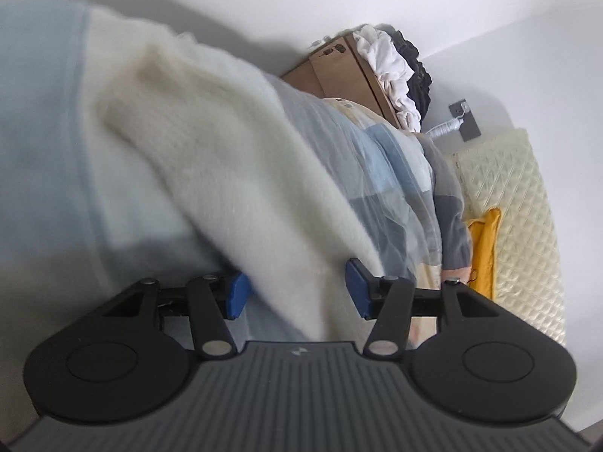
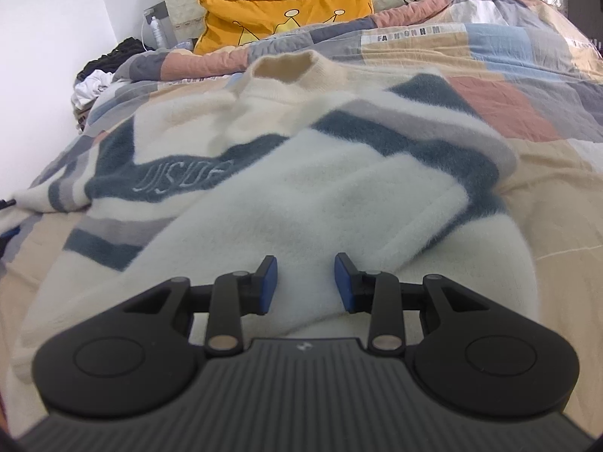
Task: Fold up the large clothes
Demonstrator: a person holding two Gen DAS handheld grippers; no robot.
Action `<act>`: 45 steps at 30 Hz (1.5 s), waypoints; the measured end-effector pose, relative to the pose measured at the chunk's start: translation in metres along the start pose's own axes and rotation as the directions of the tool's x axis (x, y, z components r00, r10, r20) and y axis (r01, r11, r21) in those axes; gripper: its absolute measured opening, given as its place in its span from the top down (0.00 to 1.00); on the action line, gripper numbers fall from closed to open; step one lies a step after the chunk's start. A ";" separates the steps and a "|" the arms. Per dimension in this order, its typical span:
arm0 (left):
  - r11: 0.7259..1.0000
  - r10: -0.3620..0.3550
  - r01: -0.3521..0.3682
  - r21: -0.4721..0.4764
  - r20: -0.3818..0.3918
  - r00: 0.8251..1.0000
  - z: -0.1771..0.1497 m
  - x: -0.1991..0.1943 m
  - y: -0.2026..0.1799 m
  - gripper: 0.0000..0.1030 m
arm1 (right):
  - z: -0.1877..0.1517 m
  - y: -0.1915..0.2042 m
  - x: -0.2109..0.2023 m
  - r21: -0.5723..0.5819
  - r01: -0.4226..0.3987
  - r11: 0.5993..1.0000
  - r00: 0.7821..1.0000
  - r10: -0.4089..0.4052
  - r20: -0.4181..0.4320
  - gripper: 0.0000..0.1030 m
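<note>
One sweater [image 2: 286, 173] on the bed [image 2: 546, 203], two tongs at its near hem.

It lies spread with its long axis running away from the right tongs [image 2: 306, 283] toward the collar and the single yellow pillow [image 2: 286, 11], one sleeve folded across the body. The right tongs sit over the white hem, jaws parted, the knit rising between them; whether the pads pinch it I cannot tell. The left tongs [image 1: 297, 289] are rolled sideways and blurred, with cream knit running between blue pads that stand apart, probably hanging there loose. The right hand looks nearer the hem. One cardboard box [image 1: 339, 71] carries one heap of other clothes [image 1: 392, 75].
</note>
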State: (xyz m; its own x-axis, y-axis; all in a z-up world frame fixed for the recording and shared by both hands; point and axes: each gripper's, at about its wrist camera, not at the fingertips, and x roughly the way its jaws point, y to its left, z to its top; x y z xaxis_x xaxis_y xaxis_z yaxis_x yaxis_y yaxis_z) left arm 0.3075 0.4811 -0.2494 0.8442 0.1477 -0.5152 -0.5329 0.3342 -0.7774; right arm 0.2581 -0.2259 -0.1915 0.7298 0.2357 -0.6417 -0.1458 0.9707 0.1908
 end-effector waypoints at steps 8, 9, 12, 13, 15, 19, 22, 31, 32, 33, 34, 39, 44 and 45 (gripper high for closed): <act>0.992 0.076 -0.082 0.100 0.058 0.995 0.031 0.023 -0.012 0.83 | 0.000 0.001 0.004 -0.001 0.007 1.000 1.000 -0.007 0.004 0.65; 0.989 0.086 -0.093 0.117 0.065 0.994 0.033 0.023 -0.015 0.88 | 0.000 0.001 0.004 0.000 0.008 1.000 1.000 -0.008 0.004 0.65; 0.993 0.016 -0.031 0.116 0.128 0.992 0.038 0.007 -0.027 0.90 | 0.001 0.001 0.006 0.005 0.012 1.000 1.000 -0.012 0.004 0.65; 0.992 -0.012 -0.008 0.124 0.163 0.986 0.039 -0.002 -0.035 0.91 | 0.001 0.001 0.006 0.006 0.013 1.000 1.000 -0.013 0.004 0.65; 0.982 -0.019 -0.017 0.186 0.186 0.982 0.041 -0.016 -0.060 0.91 | 0.001 0.001 0.005 0.006 0.013 1.000 1.000 -0.013 0.005 0.65; 0.942 -0.086 0.018 0.334 0.190 0.978 0.033 -0.049 -0.122 0.92 | 0.001 0.000 0.001 0.020 0.008 1.000 1.000 -0.008 0.014 0.65; 0.894 -0.155 0.076 0.442 0.147 0.977 0.019 -0.077 -0.173 0.92 | 0.000 0.000 -0.005 0.041 0.017 0.999 0.999 -0.018 0.026 0.65; 0.663 -0.438 0.348 0.663 -0.033 0.898 -0.077 -0.178 -0.311 0.92 | -0.002 -0.008 -0.039 0.082 0.027 0.996 0.994 -0.035 0.101 0.64; 0.630 -0.452 0.377 0.679 -0.075 0.889 -0.091 -0.187 -0.323 0.92 | -0.002 -0.011 -0.042 0.102 0.026 0.994 0.994 -0.037 0.104 0.64; 0.593 -0.461 0.397 0.700 -0.109 0.881 -0.107 -0.195 -0.335 0.92 | -0.002 -0.015 -0.044 0.125 0.023 0.992 0.994 -0.037 0.106 0.63; 0.553 -0.470 0.416 0.722 -0.142 0.871 -0.124 -0.203 -0.346 0.92 | -0.002 -0.018 -0.047 0.149 0.022 0.989 0.994 -0.039 0.107 0.62; 0.377 -0.487 0.505 0.777 -0.297 0.821 -0.212 -0.228 -0.376 0.92 | -0.006 -0.024 -0.061 0.192 -0.006 0.981 0.993 -0.017 0.117 0.61; 0.250 -0.466 0.571 0.782 -0.420 0.779 -0.300 -0.229 -0.383 0.92 | -0.008 -0.028 -0.075 0.197 -0.022 0.980 0.989 -0.007 0.147 0.61; 0.230 -0.451 0.579 0.782 -0.442 0.775 -0.321 -0.228 -0.381 0.92 | -0.009 -0.031 -0.078 0.207 -0.020 0.978 0.988 -0.012 0.153 0.61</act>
State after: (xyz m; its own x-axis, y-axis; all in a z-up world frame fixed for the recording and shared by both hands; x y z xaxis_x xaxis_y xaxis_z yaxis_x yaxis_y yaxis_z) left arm 0.2995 0.0215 0.0485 0.8696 -0.4477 -0.2083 0.4116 0.8903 -0.1949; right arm 0.2002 -0.2738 -0.1539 0.8249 0.2143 -0.5231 -0.0192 0.9354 0.3529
